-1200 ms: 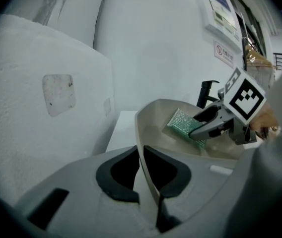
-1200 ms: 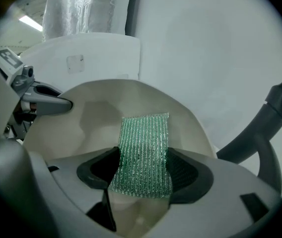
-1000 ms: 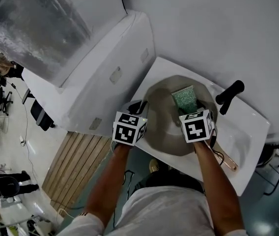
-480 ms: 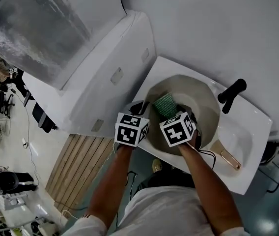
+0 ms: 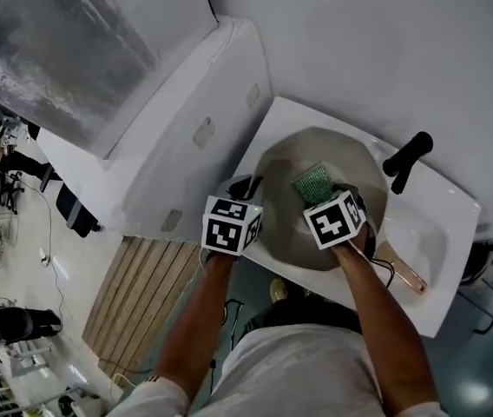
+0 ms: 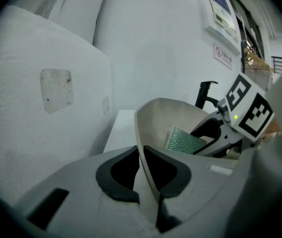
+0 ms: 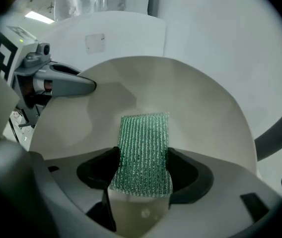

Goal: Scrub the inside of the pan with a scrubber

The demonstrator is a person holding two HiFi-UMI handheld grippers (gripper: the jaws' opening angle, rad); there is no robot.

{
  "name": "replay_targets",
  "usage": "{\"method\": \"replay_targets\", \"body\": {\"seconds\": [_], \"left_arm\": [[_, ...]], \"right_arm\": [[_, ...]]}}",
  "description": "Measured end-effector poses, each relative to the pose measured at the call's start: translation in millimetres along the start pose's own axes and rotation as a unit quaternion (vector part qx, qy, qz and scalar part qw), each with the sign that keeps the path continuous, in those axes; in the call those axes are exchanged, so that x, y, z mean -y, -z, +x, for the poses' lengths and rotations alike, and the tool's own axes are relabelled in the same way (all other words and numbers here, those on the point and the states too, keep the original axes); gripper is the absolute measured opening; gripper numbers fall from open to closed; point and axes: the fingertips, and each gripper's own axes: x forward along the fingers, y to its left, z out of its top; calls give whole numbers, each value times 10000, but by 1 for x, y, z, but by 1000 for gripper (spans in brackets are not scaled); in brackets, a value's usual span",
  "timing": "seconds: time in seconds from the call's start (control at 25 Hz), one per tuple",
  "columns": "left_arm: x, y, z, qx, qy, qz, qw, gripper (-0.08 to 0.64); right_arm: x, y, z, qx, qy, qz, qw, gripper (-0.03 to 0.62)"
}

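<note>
Two grippers are at work, and there is one pan, one scrubber, one sink and one tap. Each gripper carries one cube with black and white square markers, so two cubes show in the head view.

In the head view, the pan (image 5: pixel 338 155) lies in the white sink (image 5: pixel 429 233), tipped up on its 9 o'clock side. It is round and deep, with a matt grey-beige inside. Its single coppery handle (image 5: pixel 403 274) points to 4 o'clock over the basin. The black tap (image 5: pixel 407 159) stands just beyond the rim at 2 o'clock.

The left gripper (image 6: pixel 142 157) pinches the pan's rim at 9 o'clock. In the left gripper view the thin wall runs between the two dark pads, one pad inside the pan and one outside.

The right gripper (image 7: pixel 143 175) pinches the scrubber (image 5: pixel 313 182) at its near end, with a pad on either side. The scrubber is a flat green rectangle of ribbed, glittery mesh, the ribs running along its length. It juts out past the jaws, inside the pan and near its middle. Its free end reaches the pan's inner surface towards 12 o'clock in the right gripper view. Whether it presses there I cannot tell.
</note>
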Motion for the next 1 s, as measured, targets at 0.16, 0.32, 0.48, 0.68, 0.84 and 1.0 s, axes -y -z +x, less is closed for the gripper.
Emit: {"method": "replay_targets", "body": {"seconds": [0.16, 0.32, 0.48, 0.68, 0.84, 1.0], "left_arm": [[1, -1, -1, 6, 2, 23, 10000, 40], [2, -2, -2, 7, 2, 42, 10000, 40], [3, -3, -3, 12, 5, 69, 10000, 40], [2, -2, -1, 7, -17, 62, 10000, 40], [3, -3, -2, -11, -17, 78, 10000, 40], [4, -3, -3, -8, -28, 94, 10000, 40]], "right_arm": [[16, 13, -7, -173, 97, 30, 9998, 304], [22, 24, -13, -316, 148, -35, 9994, 304], [19, 23, -22, -242, 149, -128, 9995, 304], [-11, 8, -29, 2, -162, -330, 9993, 304], [-51, 4, -23, 10, -595, -491, 9970, 304], [-73, 6, -14, -87, -812, -610, 9948, 304]]}}
